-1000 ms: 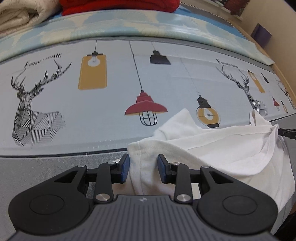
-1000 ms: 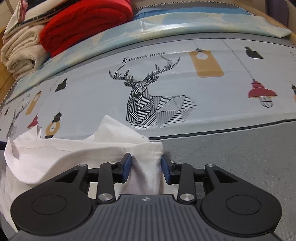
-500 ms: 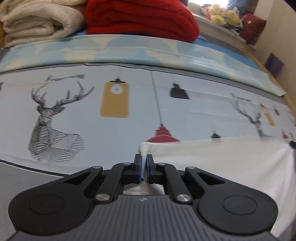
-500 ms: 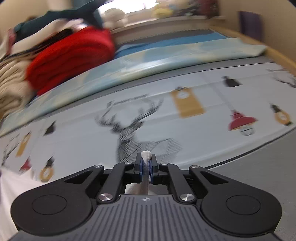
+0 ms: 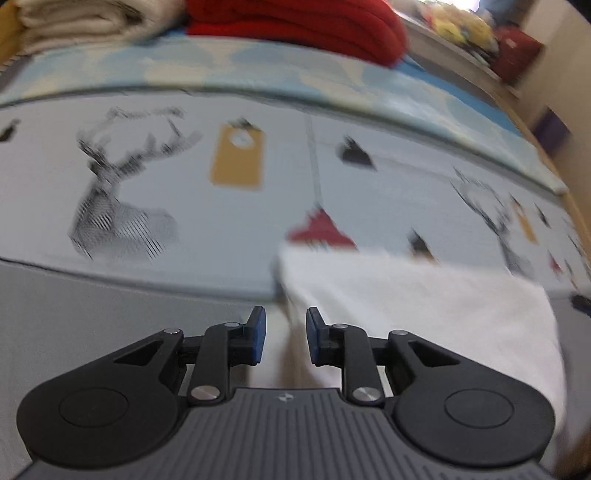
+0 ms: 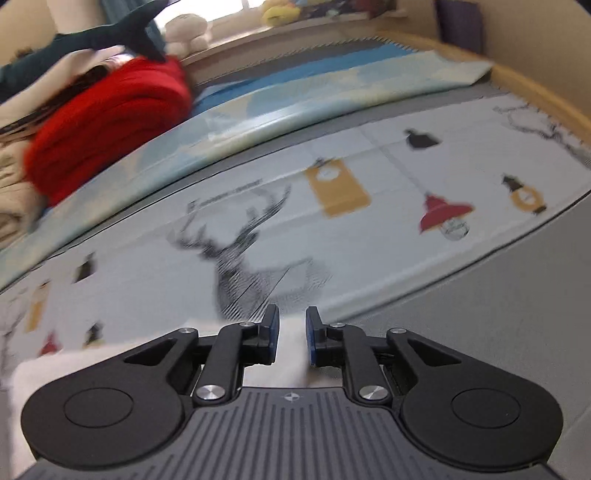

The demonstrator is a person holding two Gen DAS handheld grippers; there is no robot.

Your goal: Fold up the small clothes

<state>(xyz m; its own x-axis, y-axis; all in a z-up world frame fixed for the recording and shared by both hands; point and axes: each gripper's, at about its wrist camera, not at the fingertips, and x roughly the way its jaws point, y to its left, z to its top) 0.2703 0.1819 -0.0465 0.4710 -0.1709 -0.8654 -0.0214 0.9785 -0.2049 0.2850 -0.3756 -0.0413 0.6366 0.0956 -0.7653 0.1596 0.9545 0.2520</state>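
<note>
A small white garment (image 5: 424, 306) lies spread on the printed bed sheet, with a straight far edge. Its left end runs under my left gripper (image 5: 285, 338), whose jaws are opening. White cloth shows in the gap, but the blue pads (image 5: 258, 332) stand clear of it. In the right wrist view the same garment (image 6: 74, 365) fills the lower left, and its right end passes beneath my right gripper (image 6: 291, 336). That gripper's jaws are opening too, with cloth between them and no pad pressing on it. Both views are blurred by motion.
The sheet (image 5: 147, 184) is pale grey with deer and lamp prints, and plain darker grey (image 6: 498, 314) nearer me. A folded red blanket (image 5: 303, 26) and cream blankets (image 5: 74, 18) are stacked at the back. Plush toys (image 6: 280, 11) sit on the sill; a wooden bed edge (image 6: 535, 96) runs along the right.
A second ago both grippers stood open around the rumpled garment's ends. They then shut on the cloth and lifted it. Now both have parted, and the garment lies flatter.
</note>
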